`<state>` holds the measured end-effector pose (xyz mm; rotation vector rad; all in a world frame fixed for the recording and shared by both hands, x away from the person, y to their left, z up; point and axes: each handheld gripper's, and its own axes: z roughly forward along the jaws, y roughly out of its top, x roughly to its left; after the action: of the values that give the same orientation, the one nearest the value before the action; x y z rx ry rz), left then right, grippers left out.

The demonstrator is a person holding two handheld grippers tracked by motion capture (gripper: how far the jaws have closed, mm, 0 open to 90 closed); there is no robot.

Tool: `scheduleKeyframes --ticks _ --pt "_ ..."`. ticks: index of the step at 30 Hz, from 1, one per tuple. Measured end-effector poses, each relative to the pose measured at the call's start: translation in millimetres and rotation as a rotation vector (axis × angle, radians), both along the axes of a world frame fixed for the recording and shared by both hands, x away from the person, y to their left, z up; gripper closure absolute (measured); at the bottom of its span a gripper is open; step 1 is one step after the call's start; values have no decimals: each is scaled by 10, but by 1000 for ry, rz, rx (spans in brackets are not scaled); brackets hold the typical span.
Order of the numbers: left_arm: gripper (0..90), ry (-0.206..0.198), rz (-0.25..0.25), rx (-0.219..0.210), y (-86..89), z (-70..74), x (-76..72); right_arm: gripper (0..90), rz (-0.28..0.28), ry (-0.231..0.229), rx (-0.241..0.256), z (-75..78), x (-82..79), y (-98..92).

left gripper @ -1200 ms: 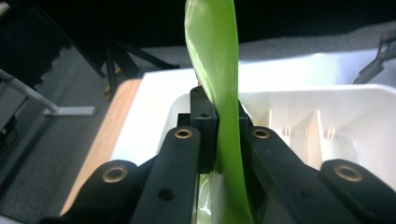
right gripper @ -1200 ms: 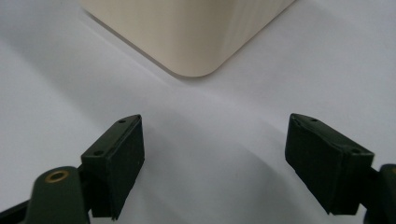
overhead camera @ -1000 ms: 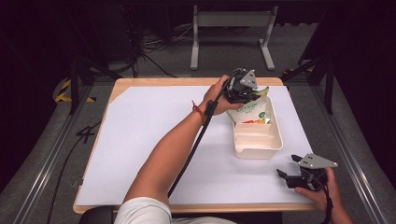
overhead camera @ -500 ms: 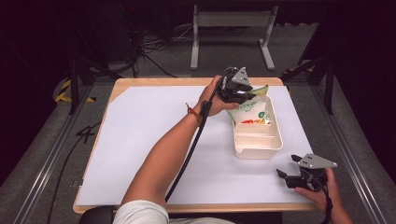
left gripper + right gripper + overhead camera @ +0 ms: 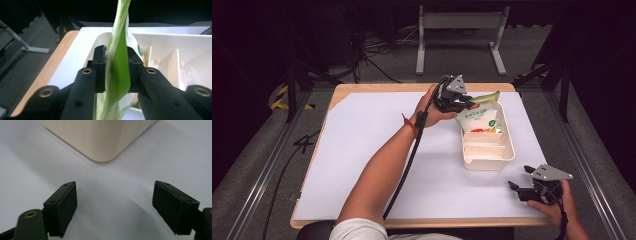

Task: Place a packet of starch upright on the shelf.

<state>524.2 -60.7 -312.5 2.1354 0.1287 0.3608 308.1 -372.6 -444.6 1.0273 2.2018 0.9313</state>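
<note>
Compared with the frame half a second earlier, the left gripper [image 5: 460, 102] sits much where it was at the far end of the tray [image 5: 508, 150], its grey top plate now turned more toward the camera; the right gripper [image 5: 523, 189] is unchanged at the near right corner of the table [image 5: 362, 150].

Left gripper: jaws closed on the green top edge of the snack bag [image 5: 479, 117]. In the left gripper view the pinched edge [image 5: 118, 72] runs up between the two black jaws and beyond them, so the bag's long axis lies roughly along the jaws, not across them. In the high view the bag stands in the far compartment of the tray, its white printed body below the gripper and its green tip pointing right.

Right gripper: jaws wide apart, holding nothing, low over the white sheet. In the right gripper view a rounded near corner of the tray [image 5: 100, 142] lies just ahead of the jaws and apart from them.

Governing relation: the bag is at the far end of the tray, already held by the left hand [image 5: 432, 107]; the right gripper is well apart from it, beyond the tray's near end. Any settling or lifting of the bag therefore probably falls to the left arm, moving along the bag's upright edge.
</note>
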Motion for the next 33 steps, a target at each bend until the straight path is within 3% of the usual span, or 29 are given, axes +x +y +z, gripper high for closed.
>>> scheduleKeyframes --ticks 3,5,18,33 --pt "881 -1 2 6 -15 -11 -5 198 -1 -1 1 2 -2 0" --pt "887 -5 -2 6 -43 -13 -14 198 -1 -2 -1 1 -1 2" --pt "890 -9 -2 2 -204 -51 -58 198 2 -1 -9 -1 -4 14" --pt "848 -43 18 -7 -87 12 -71 199 2 -4 -9 3 -7 11"
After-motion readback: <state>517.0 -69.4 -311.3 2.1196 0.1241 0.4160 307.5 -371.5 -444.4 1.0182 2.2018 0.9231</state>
